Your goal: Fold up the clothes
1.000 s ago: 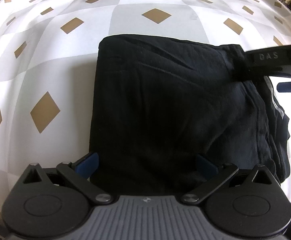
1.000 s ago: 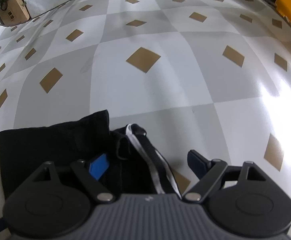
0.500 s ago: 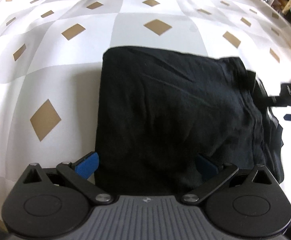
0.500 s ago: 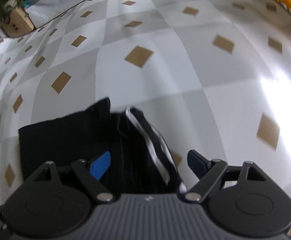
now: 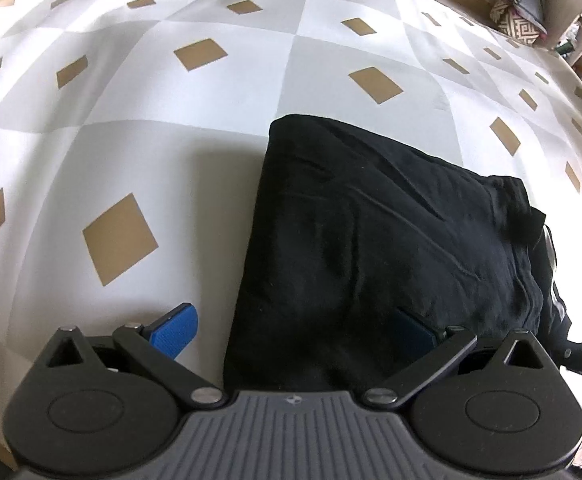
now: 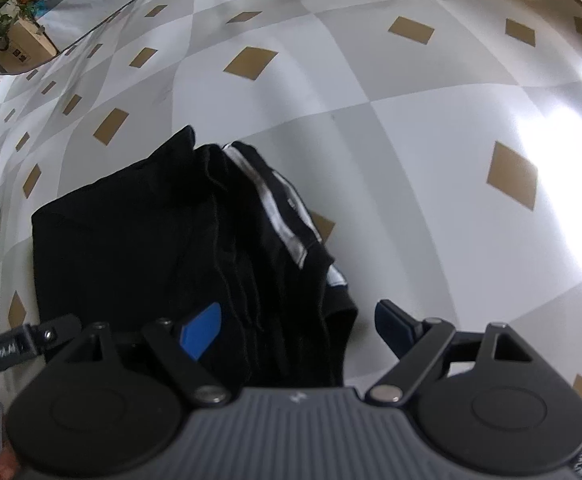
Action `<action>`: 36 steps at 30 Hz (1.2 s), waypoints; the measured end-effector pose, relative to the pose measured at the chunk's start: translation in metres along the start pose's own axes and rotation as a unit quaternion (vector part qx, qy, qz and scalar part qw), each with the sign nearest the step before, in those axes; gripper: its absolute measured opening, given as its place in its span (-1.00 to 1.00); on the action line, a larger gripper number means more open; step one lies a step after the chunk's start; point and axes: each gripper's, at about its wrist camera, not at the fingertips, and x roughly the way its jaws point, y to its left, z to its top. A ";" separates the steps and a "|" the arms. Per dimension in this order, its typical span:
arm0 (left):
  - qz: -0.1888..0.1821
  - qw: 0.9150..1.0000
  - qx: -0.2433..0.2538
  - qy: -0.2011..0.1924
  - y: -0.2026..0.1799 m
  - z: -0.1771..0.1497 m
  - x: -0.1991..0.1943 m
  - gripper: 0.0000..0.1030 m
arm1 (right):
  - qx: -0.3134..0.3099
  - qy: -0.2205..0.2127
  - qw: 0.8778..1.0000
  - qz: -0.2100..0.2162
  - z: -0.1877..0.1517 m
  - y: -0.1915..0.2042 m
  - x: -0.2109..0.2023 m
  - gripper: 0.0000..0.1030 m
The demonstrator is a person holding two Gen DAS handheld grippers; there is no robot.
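Note:
A black garment (image 5: 375,240) lies folded into a thick rectangle on the checkered tablecloth (image 5: 151,128). In the right wrist view the same black garment (image 6: 139,232) shows stacked layers and a white stripe (image 6: 279,208) along its right edge. My left gripper (image 5: 291,330) is open above the near left edge of the cloth, its blue pad (image 5: 173,330) over bare tablecloth. My right gripper (image 6: 297,330) is open over the near right corner of the pile, with nothing held. Part of the left gripper's body (image 6: 23,344) shows at the lower left of the right wrist view.
The white and grey tablecloth (image 6: 431,140) with tan diamonds spreads wide beyond the garment. A cardboard box with a plant (image 6: 7,36) stands past the far left edge. Shelves and a patterned bag (image 5: 519,28) stand beyond the far right. Strong glare (image 6: 563,200) lies to the right.
Both grippers have pulled back and away from the garment. The right gripper has left the cloth's far right corner and now hangs near its front edge; the pile lies still.

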 end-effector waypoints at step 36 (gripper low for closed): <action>0.005 0.998 0.065 0.001 -0.035 0.007 0.016 1.00 | -0.132 -0.031 0.990 -0.023 -0.024 0.039 0.014 0.91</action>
